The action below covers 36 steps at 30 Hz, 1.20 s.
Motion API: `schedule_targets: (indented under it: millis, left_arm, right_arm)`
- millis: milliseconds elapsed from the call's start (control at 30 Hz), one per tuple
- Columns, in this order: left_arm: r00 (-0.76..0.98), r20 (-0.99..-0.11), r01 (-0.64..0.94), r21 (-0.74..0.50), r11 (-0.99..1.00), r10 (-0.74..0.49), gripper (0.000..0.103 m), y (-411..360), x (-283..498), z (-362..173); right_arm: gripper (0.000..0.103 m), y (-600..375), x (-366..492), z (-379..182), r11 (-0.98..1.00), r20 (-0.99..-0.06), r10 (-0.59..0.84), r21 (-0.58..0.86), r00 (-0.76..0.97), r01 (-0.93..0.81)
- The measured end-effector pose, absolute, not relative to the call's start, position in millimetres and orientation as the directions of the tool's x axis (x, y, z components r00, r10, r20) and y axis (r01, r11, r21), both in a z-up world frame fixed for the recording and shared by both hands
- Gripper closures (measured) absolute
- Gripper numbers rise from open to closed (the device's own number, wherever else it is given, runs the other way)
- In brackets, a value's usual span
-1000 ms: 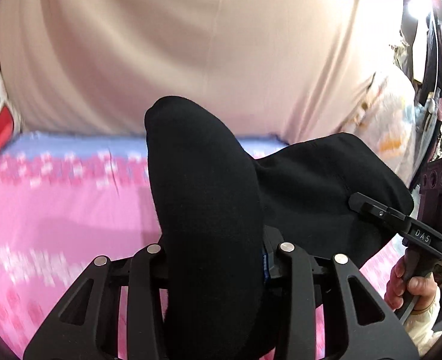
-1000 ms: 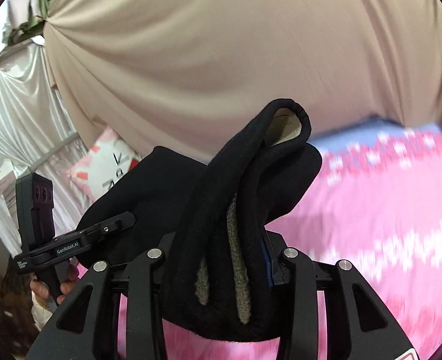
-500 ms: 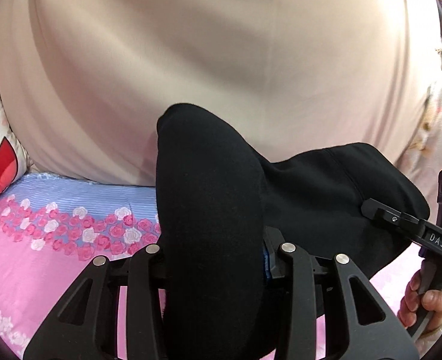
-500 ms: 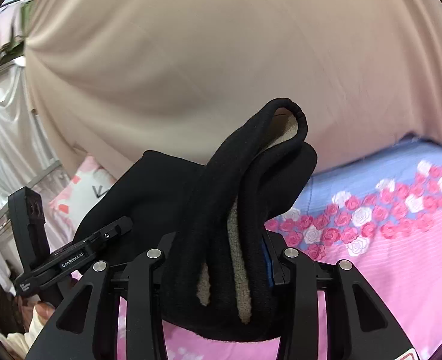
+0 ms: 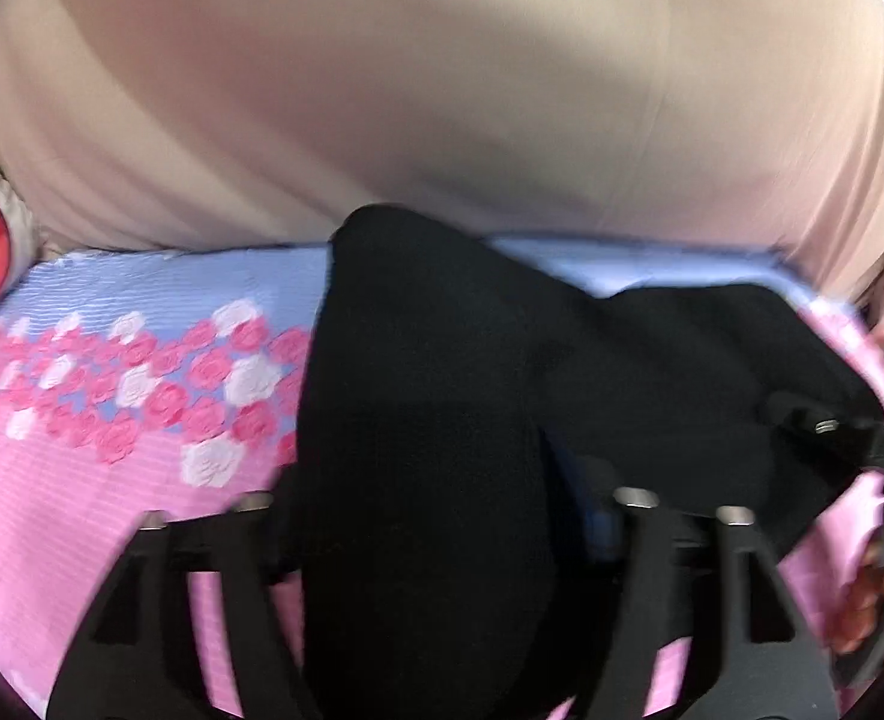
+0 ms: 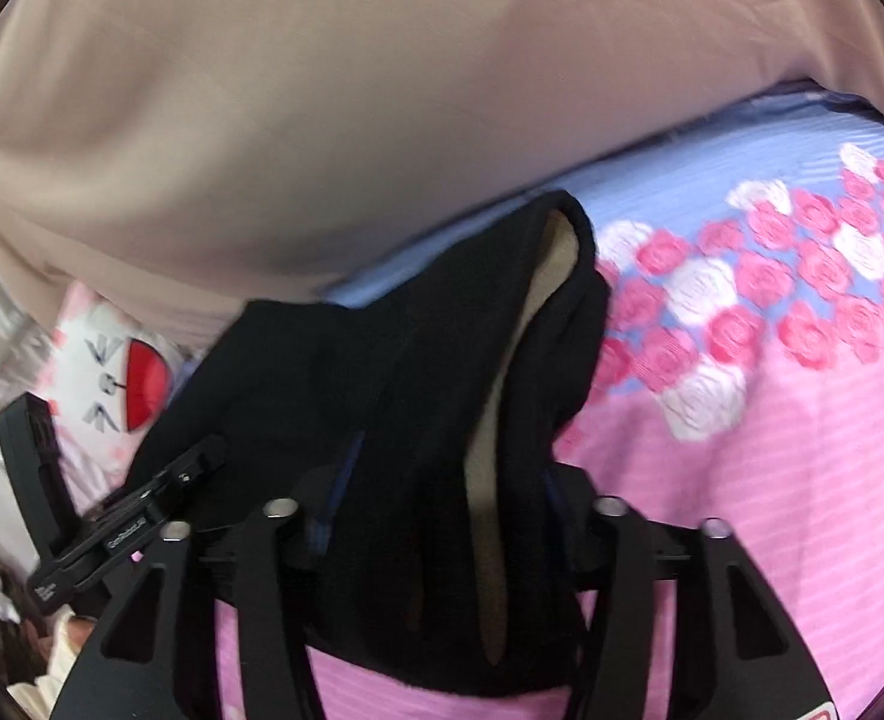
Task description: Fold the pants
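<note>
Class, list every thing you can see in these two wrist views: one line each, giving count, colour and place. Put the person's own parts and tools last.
pants: one pair, black with a beige fleece lining, bunched between both tools above the bed.
bedsheet: one, pink with a blue band and pink and white roses, spread under everything.
curtain: one, beige, hanging behind the bed.
pillow: one, white and pink with a red cartoon mouth, at the bed's far left corner.
left tool: one, black, jaws opening, pants fabric between them.
right tool: one, black, jaws opening, pants fabric between them.
hand: one in clear view, on the right tool's handle, at the left view's right edge.
</note>
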<state>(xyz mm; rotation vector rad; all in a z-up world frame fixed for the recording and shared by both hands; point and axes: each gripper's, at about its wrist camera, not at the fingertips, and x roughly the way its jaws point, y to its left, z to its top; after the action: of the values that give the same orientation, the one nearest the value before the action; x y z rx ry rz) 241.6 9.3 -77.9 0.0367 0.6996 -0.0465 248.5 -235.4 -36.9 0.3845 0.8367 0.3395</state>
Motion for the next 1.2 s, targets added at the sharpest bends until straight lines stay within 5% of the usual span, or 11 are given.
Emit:
schedule_targets:
  millis: [133, 267, 300, 400, 433, 567, 667, 800, 933, 1067, 1200]
  left_arm:
    - [0.773, -0.629, -0.005, 0.121, 0.993, 0.08, 0.006, 7.6, 226.2, -74.0]
    - [0.771, -0.618, -0.048, 0.189, 0.981, 0.156, 0.005, 14.5, 197.0, -51.5]
    - [0.771, -0.615, -0.059, 0.195, 0.979, 0.168, 0.005, 15.5, 191.1, -46.8]
    - [0.785, -0.603, -0.074, 0.142, 0.987, 0.146, 0.005, 21.1, 172.7, -29.4]
    - [0.782, -0.611, -0.069, 0.108, 0.992, 0.121, 0.005, 21.0, 171.7, -25.1]
    - [0.748, -0.661, -0.036, 0.038, 0.999, 0.052, 0.005, 7.7, 188.7, -30.5]
    - [0.672, -0.727, -0.086, 0.109, 0.99, 0.139, 0.005, 1.3, 214.8, -65.4]
    - [0.654, -0.749, -0.107, 0.05, 0.993, 0.108, 0.005, 18.5, 216.2, -81.5]
    - [0.658, -0.74, -0.105, 0.095, 0.99, 0.141, 0.005, 13.7, 218.2, -78.1]
    - [0.665, -0.73, -0.1, 0.12, 0.988, 0.156, 0.005, 9.1, 216.4, -80.6]
    - [0.667, -0.729, -0.089, 0.13, 0.988, 0.156, 0.005, 9.2, 216.9, -80.5]
  right_arm:
    - [0.02, -248.2, 234.2, -34.7, 0.911, -0.715, 0.349, 0.41, 0.605, -0.042]
    - [0.021, -262.6, 195.5, -6.7, 0.94, -0.704, 0.232, 0.339, 0.672, 0.031]
    - [0.032, -255.8, 176.2, 10.1, 0.963, -0.67, 0.177, 0.269, 0.721, 0.014]
    - [0.095, -231.2, 148.3, 39.2, 0.991, -0.607, 0.098, 0.132, 0.789, -0.021]
    - [0.103, -223.5, 145.7, 45.9, 0.99, -0.591, 0.12, 0.128, 0.798, -0.054]
    - [0.103, -199.8, 178.9, 30.7, 0.986, -0.65, 0.164, 0.091, 0.742, -0.137]
    - [0.103, -205.2, 216.3, -12.0, 0.988, -0.734, 0.153, 0.091, 0.662, -0.128]
    - [0.103, -222.5, 225.8, -7.9, 0.969, -0.738, 0.241, 0.221, 0.63, -0.112]
    - [0.102, -197.7, 244.3, 31.2, 0.972, -0.683, 0.235, 0.15, 0.692, -0.182]
    - [0.103, -198.9, 312.0, -15.7, 0.995, -0.781, 0.037, -0.029, 0.623, -0.095]
    - [0.103, -232.8, 310.1, -10.1, 0.985, -0.766, 0.149, 0.174, 0.625, -0.021]
